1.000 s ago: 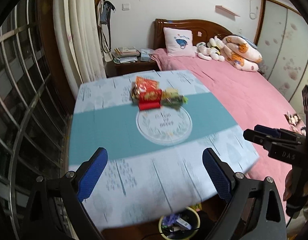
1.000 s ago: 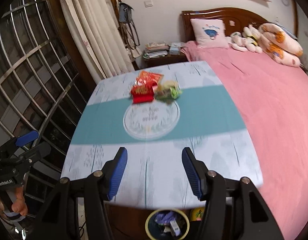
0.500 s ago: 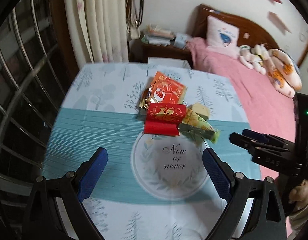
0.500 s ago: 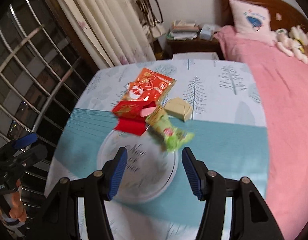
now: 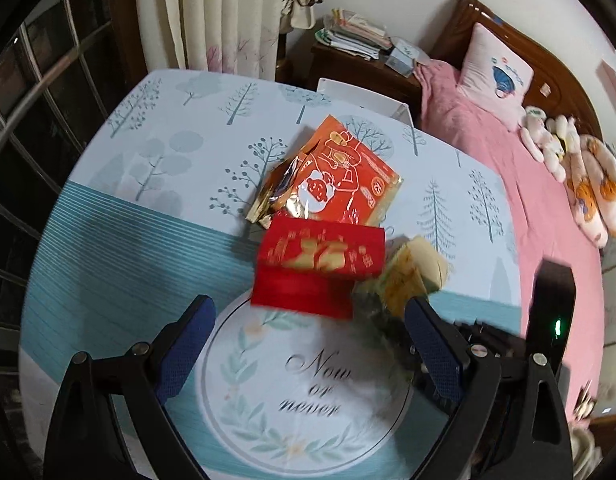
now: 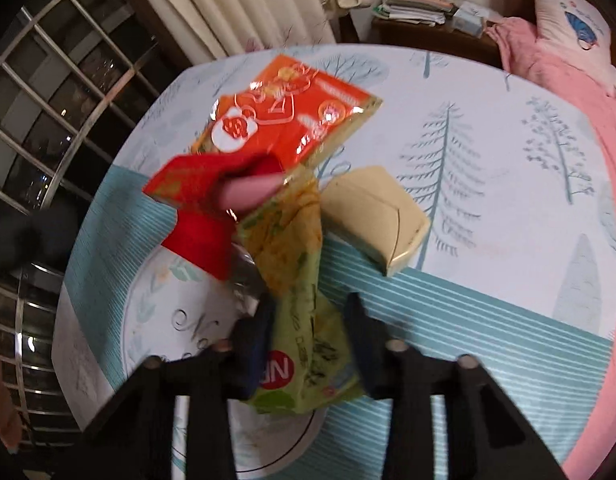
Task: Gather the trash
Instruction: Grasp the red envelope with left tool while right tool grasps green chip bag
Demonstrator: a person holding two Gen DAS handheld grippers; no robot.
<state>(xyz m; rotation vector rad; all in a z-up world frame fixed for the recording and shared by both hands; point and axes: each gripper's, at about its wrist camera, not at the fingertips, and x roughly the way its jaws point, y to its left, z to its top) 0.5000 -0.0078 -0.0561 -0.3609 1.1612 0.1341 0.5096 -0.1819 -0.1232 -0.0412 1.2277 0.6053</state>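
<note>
while right tongs [image 6: 308,340] pinch green wrapper [image 6: 304,332], left tongs [image 5: 308,352] spread

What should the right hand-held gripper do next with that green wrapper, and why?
Probably squeeze shut and lift: the right hand-held gripper already straddles the green wrapper, with a finger on each side. The wrapper's far end lies against the red packet, so lift gently.

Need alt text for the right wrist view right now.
The right gripper closes around a green and yellow snack wrapper on the tree-print tablecloth. Behind it lie a red envelope, orange foil packet and cream box.
</note>
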